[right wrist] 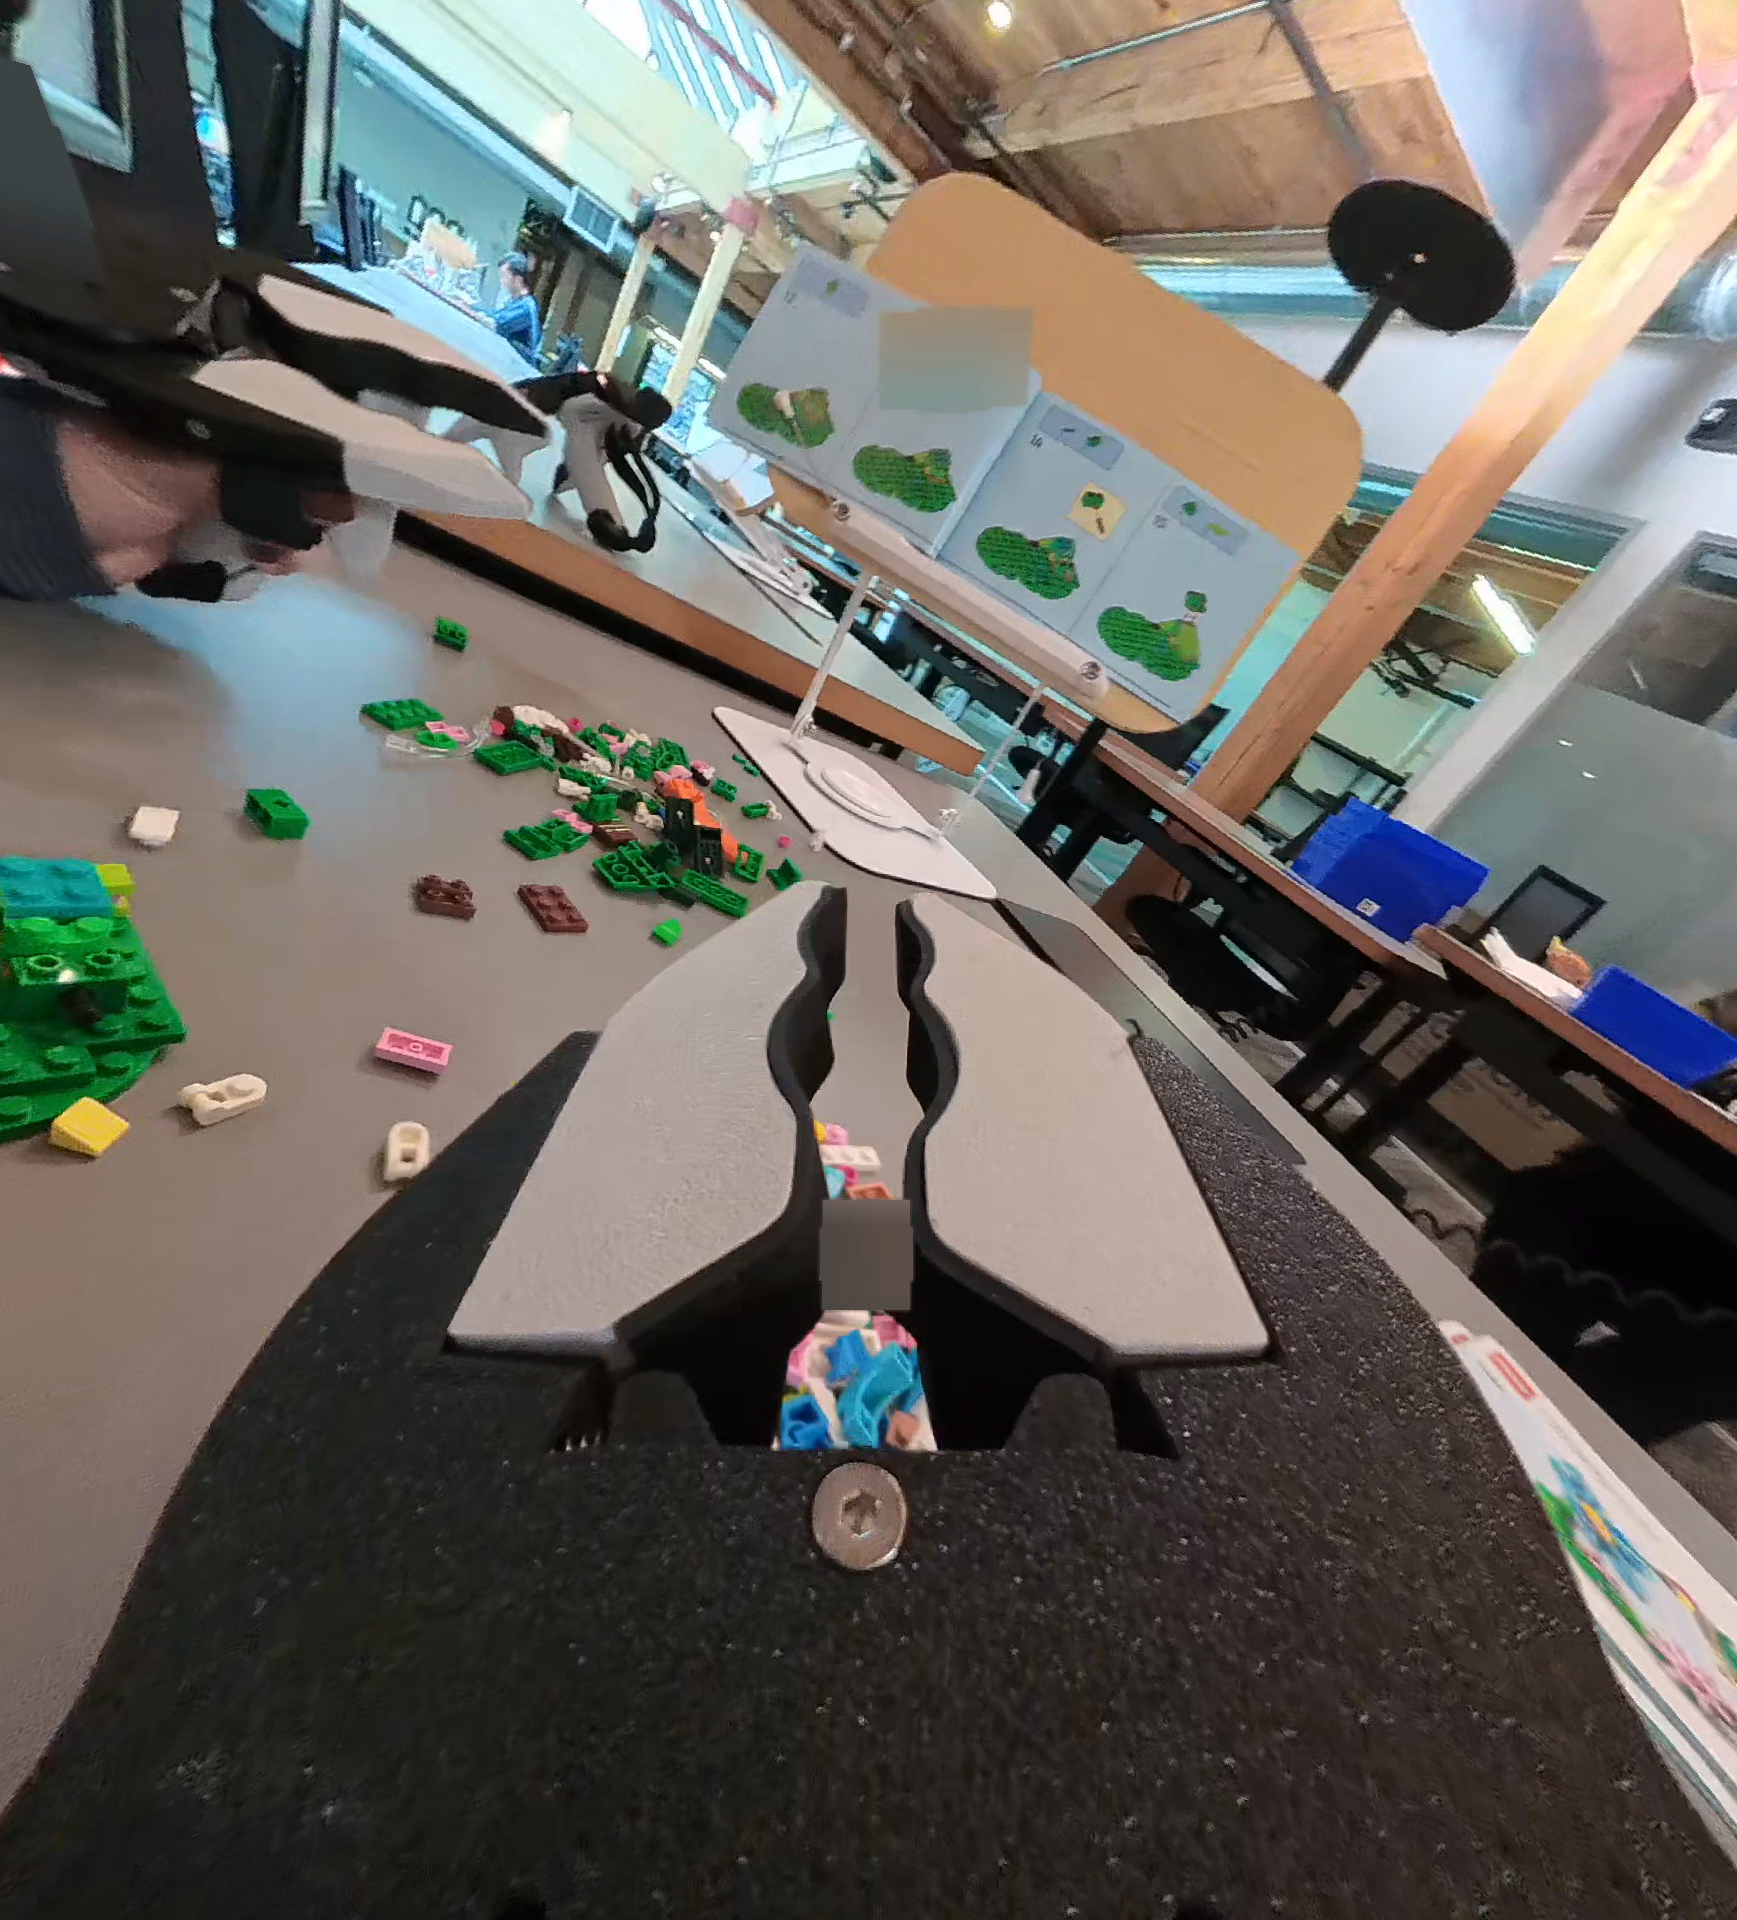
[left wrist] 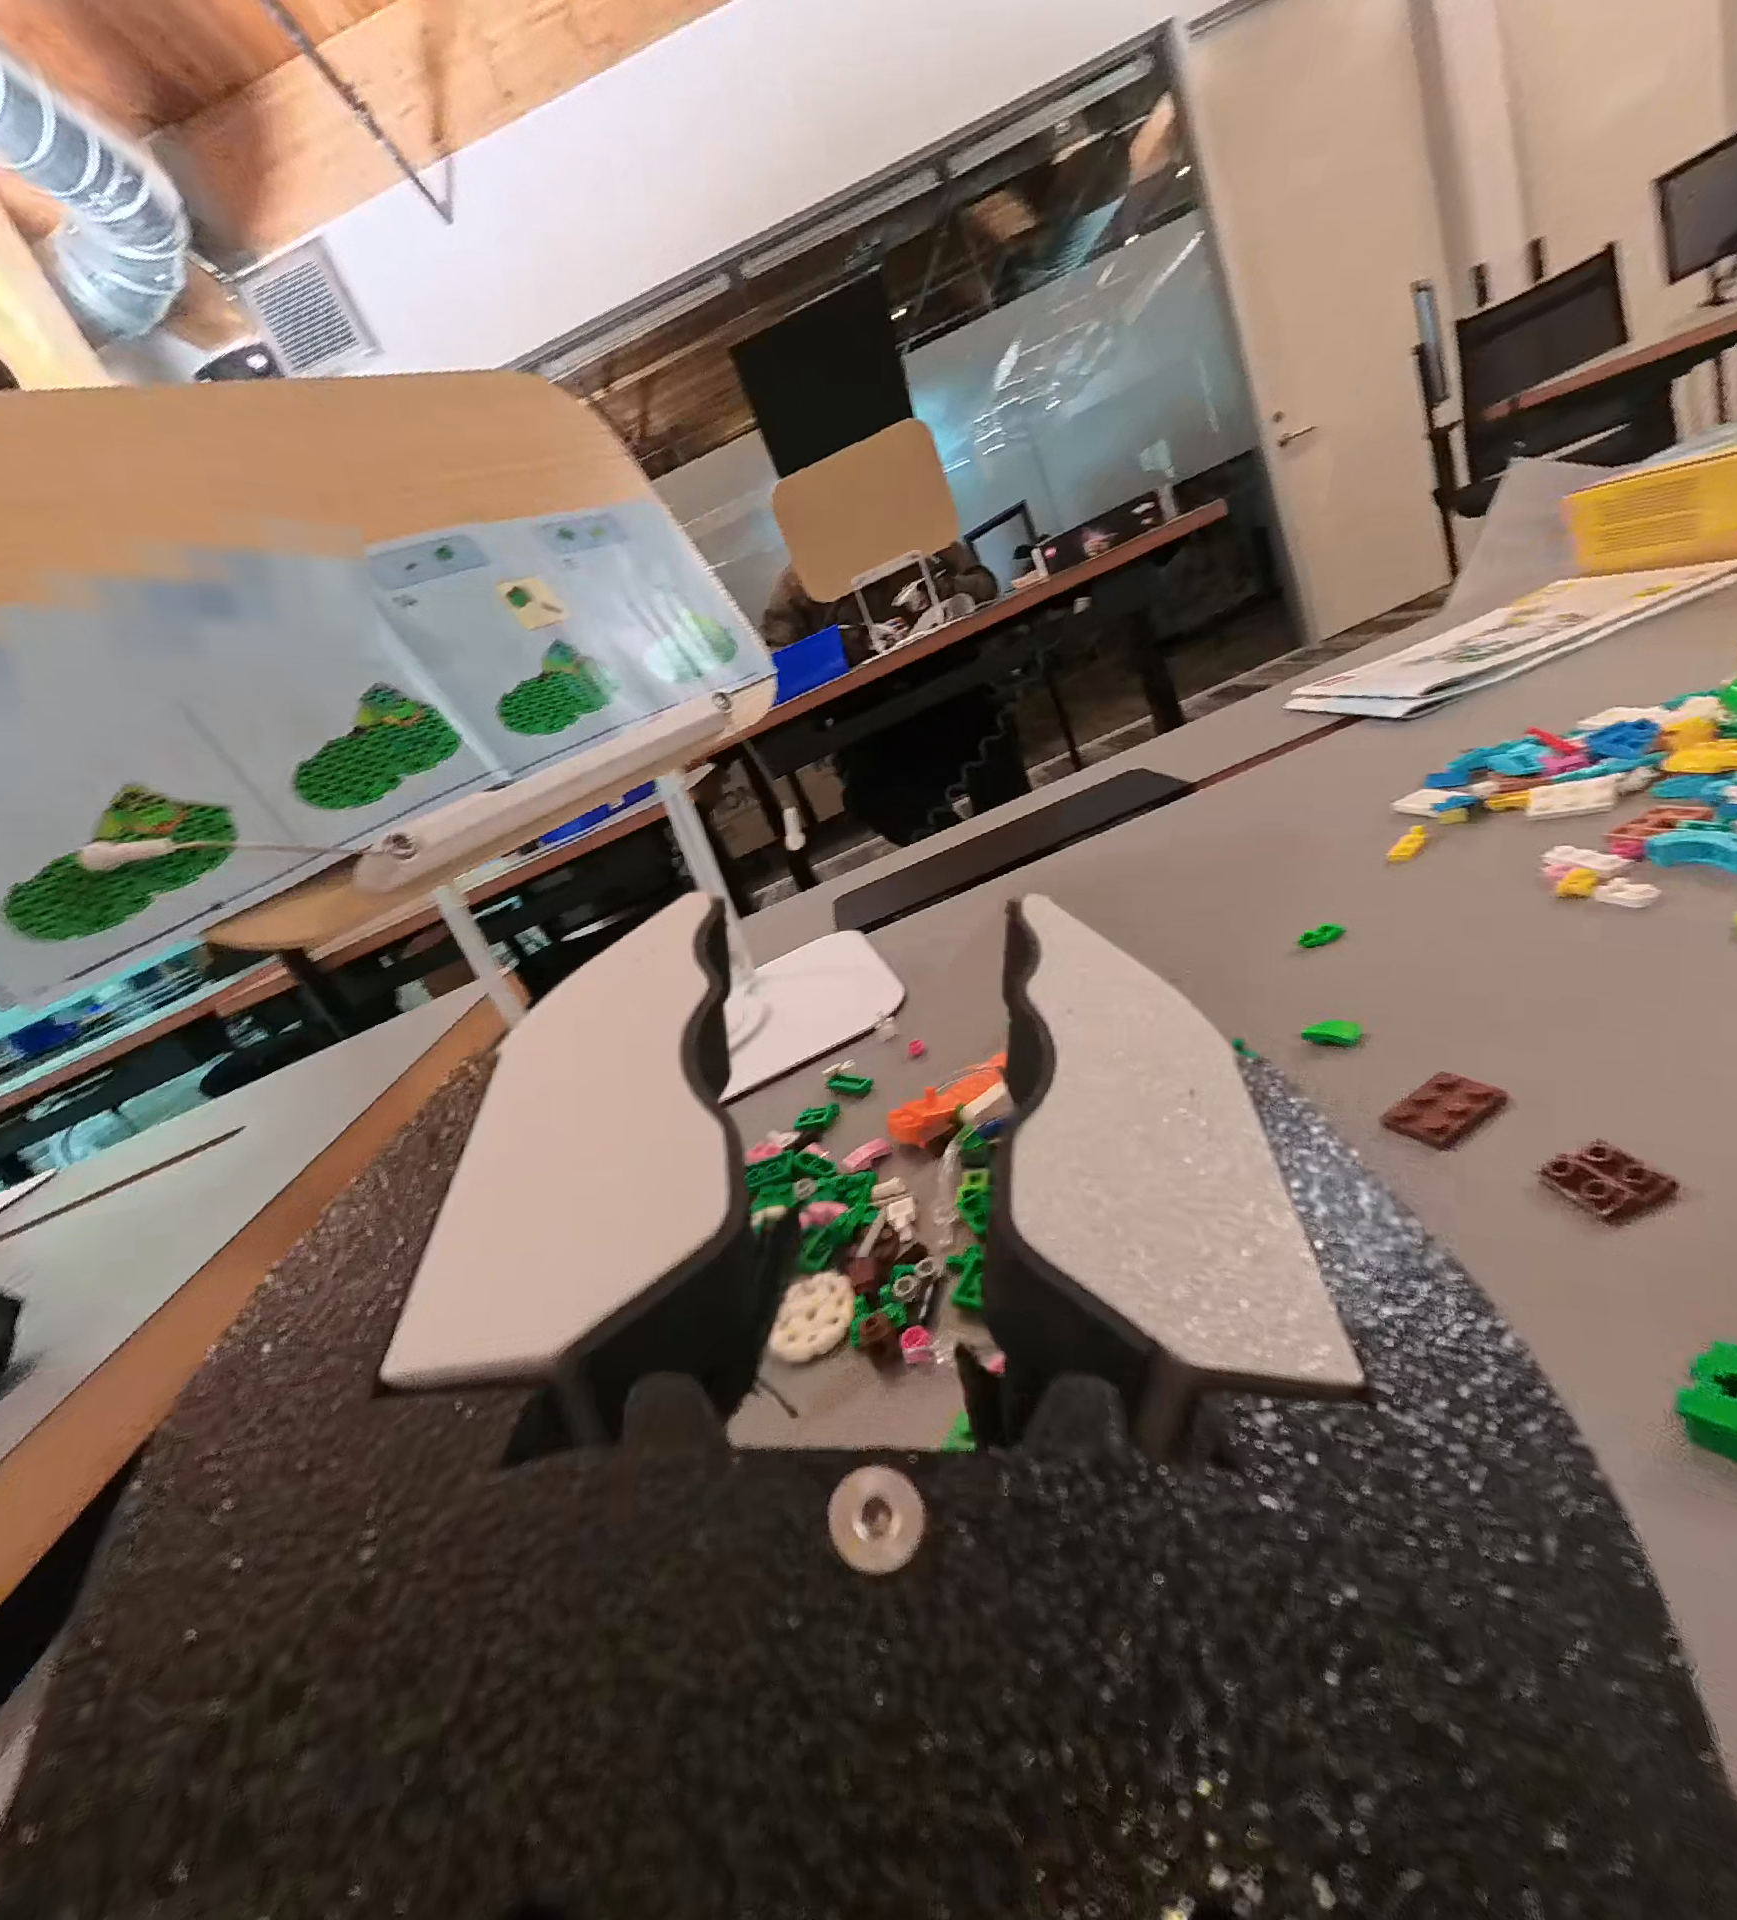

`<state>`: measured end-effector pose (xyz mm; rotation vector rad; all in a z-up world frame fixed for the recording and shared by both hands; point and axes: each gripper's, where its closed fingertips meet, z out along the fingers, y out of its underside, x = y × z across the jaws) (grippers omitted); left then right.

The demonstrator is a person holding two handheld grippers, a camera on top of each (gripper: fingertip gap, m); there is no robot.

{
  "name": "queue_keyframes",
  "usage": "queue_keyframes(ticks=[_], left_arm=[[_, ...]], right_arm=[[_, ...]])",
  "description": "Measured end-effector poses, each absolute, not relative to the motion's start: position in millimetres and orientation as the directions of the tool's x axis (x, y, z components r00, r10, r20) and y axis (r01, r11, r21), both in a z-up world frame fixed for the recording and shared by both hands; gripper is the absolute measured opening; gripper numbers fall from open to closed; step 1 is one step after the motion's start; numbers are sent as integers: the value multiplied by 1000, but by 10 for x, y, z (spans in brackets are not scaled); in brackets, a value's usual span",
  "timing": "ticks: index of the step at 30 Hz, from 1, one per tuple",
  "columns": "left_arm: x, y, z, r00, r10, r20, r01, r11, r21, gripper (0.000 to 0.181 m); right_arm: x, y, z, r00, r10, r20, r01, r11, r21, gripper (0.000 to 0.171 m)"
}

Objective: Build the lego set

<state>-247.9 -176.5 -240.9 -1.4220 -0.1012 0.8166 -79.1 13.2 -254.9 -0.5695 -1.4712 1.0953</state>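
My left gripper (left wrist: 859, 914) hangs low over the grey table (left wrist: 1259, 1299), tilted, its fingers spread wide with nothing between them; through the gap I see the scatter of mostly green pieces (left wrist: 864, 1216) lying near the table's far edge, just in front of the white base of the stand (left wrist: 812, 997) that carries the open instruction booklet (left wrist: 251, 748). My right gripper (right wrist: 869, 899) also sits low, its fingers nearly together with only a slim gap and nothing held, above a heap of blue, pink and white pieces (right wrist: 859, 1382). In the right wrist view the left gripper shows at the upper left, gripped by a hand (right wrist: 131, 514) in a dark sleeve. The part-built green base (right wrist: 17, 1008) rests on the table towards its near left side, with a yellow slope (right wrist: 87, 1127) and a cream piece (right wrist: 222, 1097) just beside it. Two brown plates (right wrist: 500, 902) lie between the build and the green scatter. A yellow box (left wrist: 1695, 504) and a second booklet (left wrist: 1508, 639) lie at the far right edge.
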Motion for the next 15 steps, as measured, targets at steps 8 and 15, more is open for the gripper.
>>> queue_keyframes(ticks=[8, 15], left_arm=[[-2598, -1863, -2429, 697, 603, -388, -417, -99, -904, 46], [-2470, -1719, -2503, 673, 534, -512, -501, -180, -846, 26]], right_arm=[[-815, 331, -2534, -189, 900, 393, -199, 357, -913, 3], [-822, 463, -2528, -142, 929, 342, -177, 316, -932, 0]])
